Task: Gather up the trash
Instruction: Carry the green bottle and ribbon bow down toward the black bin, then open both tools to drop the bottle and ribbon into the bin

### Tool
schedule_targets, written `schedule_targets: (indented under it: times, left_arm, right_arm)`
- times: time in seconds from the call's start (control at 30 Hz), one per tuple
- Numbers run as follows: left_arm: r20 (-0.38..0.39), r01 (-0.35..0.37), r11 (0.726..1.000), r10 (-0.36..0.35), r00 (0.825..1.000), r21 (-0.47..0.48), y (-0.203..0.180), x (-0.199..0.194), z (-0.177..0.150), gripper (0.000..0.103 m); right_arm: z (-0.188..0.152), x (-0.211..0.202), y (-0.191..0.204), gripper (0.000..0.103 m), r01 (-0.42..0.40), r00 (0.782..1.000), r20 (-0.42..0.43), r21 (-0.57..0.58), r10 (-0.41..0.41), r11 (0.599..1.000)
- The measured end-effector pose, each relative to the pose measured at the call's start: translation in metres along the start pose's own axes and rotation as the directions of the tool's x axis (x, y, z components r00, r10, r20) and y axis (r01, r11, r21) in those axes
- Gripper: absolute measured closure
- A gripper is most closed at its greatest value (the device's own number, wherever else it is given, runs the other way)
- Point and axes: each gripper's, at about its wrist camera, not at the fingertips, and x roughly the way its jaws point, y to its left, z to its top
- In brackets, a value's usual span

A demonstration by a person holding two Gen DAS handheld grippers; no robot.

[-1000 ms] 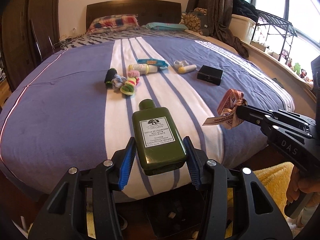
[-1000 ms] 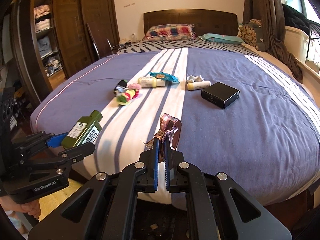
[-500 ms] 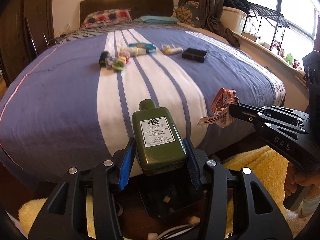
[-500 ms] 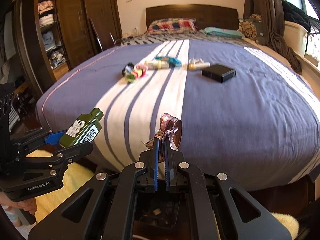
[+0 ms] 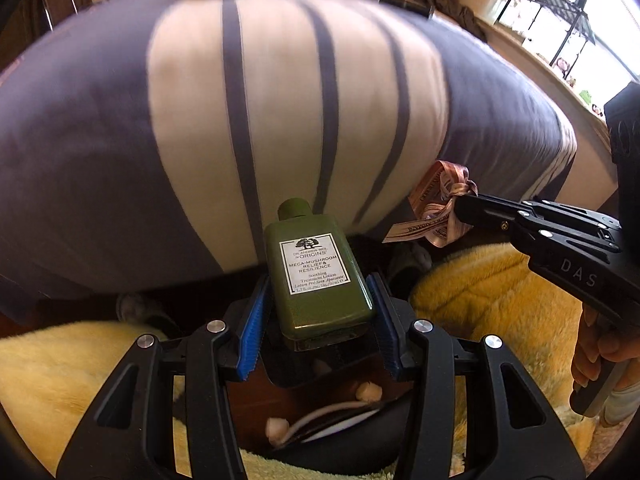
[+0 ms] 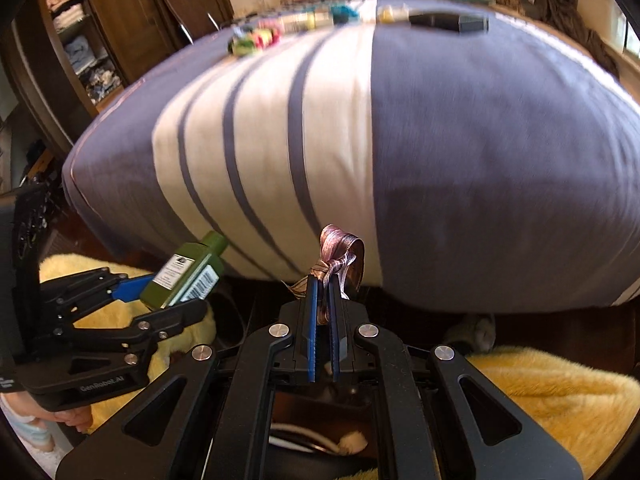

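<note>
1. Left gripper [image 5: 318, 316]: blue-padded fingers [image 5: 250, 336] clamped on both sides of the green lotion bottle [image 5: 318, 276]. Cap points to 12 o'clock; white label faces the camera
2. Right gripper [image 6: 322, 332]: fingers pressed together on the pink ribbon [image 6: 340, 256]. The loop and knot protrude above the fingertips toward 12 o'clock
3. In the left wrist view, the right gripper [image 5: 460, 204] enters from 3 o'clock, with the ribbon [image 5: 440, 204] at its tip, near the bottle at roughly 2 o'clock from it
4. Both grippers are held off the foot edge of the striped bed [image 5: 192, 128], over a yellow rug [image 5: 480, 292]
5. A black bin [image 5: 320, 436] lies at 6 o'clock beneath the left gripper, holding white scraps
6. Remaining items [image 6: 288, 28] sit blurred at the far end of the bed, at 12 o'clock
</note>
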Motion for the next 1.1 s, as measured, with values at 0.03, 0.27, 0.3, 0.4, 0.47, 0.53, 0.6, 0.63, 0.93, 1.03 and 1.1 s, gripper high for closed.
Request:
schedule_targets:
  times: [0.03,0.27,0.3,0.4,0.47,0.53,0.6,0.63,0.93,1.03,1.1]
  left_arm:
    - [-0.018,0.003,1.000,-0.003,1.000,0.000,0.001,0.007,-0.003,0.057]
    - [-0.132,0.009,1.000,-0.012,0.991,-0.019,0.009,0.047,-0.013,0.057]
    - [-0.143,0.009,1.000,-0.012,0.990,-0.020,0.011,0.050,-0.013,0.057]
    - [-0.188,0.015,0.999,-0.021,0.982,-0.031,0.016,0.062,-0.017,0.057]
    - [-0.218,0.020,0.999,-0.027,0.976,-0.034,0.017,0.070,-0.020,0.057]
    - [-0.239,0.021,0.999,-0.028,0.971,-0.032,0.017,0.076,-0.020,0.057]
    - [-0.253,0.024,0.999,-0.030,0.967,-0.030,0.015,0.080,-0.020,0.057]
    - [-0.258,0.024,0.999,-0.031,0.966,-0.029,0.015,0.082,-0.019,0.057]
    - [-0.278,0.009,0.999,-0.020,0.960,-0.041,0.017,0.089,-0.016,0.053]
    - [-0.266,-0.004,0.999,-0.008,0.964,-0.043,0.018,0.085,-0.015,0.049]
    - [-0.253,-0.020,0.999,0.008,0.968,-0.043,0.019,0.081,-0.013,0.043]
  right_arm:
    - [-0.002,0.006,-0.001,0.097,-0.011,1.000,-0.021,0.007,0.011,1.000]
    - [-0.019,0.048,-0.004,0.097,-0.028,0.989,-0.142,0.040,0.034,0.999]
    - [-0.021,0.053,-0.004,0.097,-0.028,0.988,-0.154,0.044,0.035,0.999]
    - [-0.025,0.066,-0.005,0.097,-0.017,0.981,-0.190,0.052,0.027,0.998]
    - [-0.026,0.074,-0.005,0.097,-0.014,0.976,-0.214,0.054,0.025,0.998]
    - [-0.022,0.080,-0.006,0.097,-0.015,0.973,-0.229,0.054,0.027,0.998]
    - [-0.021,0.084,-0.005,0.096,-0.012,0.971,-0.238,0.055,0.025,0.998]
    - [-0.021,0.085,-0.004,0.095,-0.011,0.970,-0.242,0.053,0.024,0.999]
    - [-0.018,0.094,-0.010,0.076,-0.022,0.967,-0.250,0.085,0.042,0.996]
    - [-0.014,0.088,-0.011,0.056,-0.024,0.972,-0.230,0.102,0.047,0.995]
    - [-0.011,0.083,-0.013,0.053,-0.020,0.976,-0.213,0.109,0.044,0.994]
